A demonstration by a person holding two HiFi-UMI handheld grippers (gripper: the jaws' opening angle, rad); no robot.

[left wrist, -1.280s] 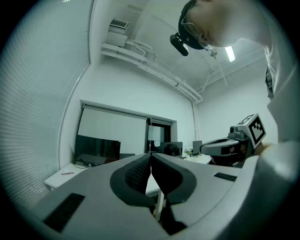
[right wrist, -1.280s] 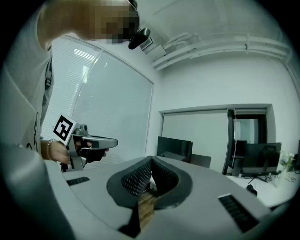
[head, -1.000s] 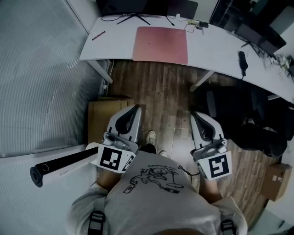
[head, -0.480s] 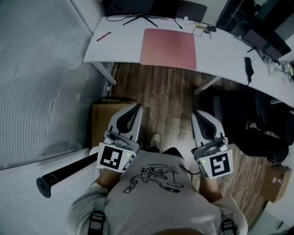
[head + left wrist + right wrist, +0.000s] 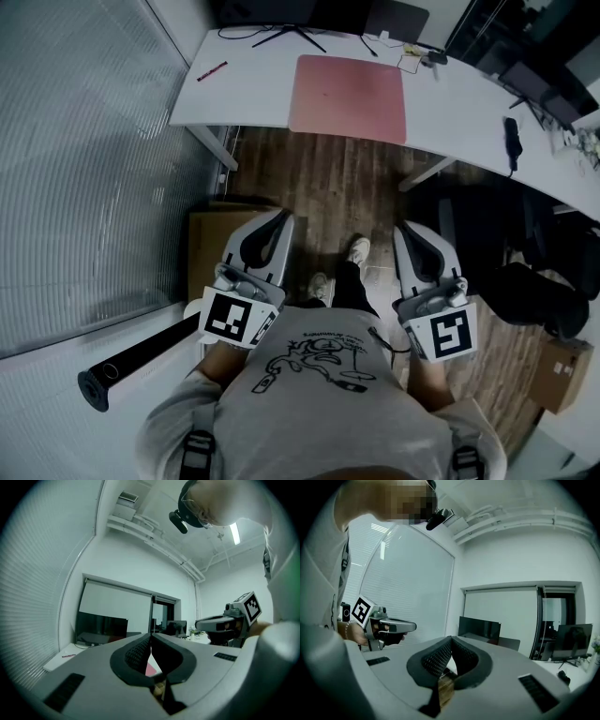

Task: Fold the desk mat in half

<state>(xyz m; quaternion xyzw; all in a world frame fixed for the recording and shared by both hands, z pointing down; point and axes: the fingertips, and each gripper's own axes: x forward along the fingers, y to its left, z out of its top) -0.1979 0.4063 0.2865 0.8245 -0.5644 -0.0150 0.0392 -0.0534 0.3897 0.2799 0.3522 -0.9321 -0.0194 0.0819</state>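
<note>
A pink desk mat (image 5: pixel 348 98) lies flat and unfolded on the white desk (image 5: pixel 450 103) at the top of the head view. A strip of wooden floor separates it from both grippers. My left gripper (image 5: pixel 283 217) is held level in front of the person's body, jaws shut and empty. My right gripper (image 5: pixel 404 228) is level beside it, also shut on nothing. In the left gripper view the closed left gripper (image 5: pixel 151 637) points toward the desk, and a sliver of the pink mat (image 5: pixel 151 669) shows just below its closed tips. The right gripper view shows its own closed right gripper (image 5: pixel 451 640) meeting with nothing between.
A monitor stand (image 5: pixel 281 36) and cables sit behind the mat, a red pen (image 5: pixel 212 71) at the desk's left end, a black handset (image 5: pixel 513 141) at the right. A black office chair (image 5: pixel 511 248), a cardboard box (image 5: pixel 211 246), a black tube (image 5: pixel 141 359) and a blinds-covered glass wall (image 5: pixel 84 159) surround the person.
The desk and mat have slid lower and nearer in the head view as the person walks toward them. One shoe has stepped forward. Both grippers stay shut, side by side.
</note>
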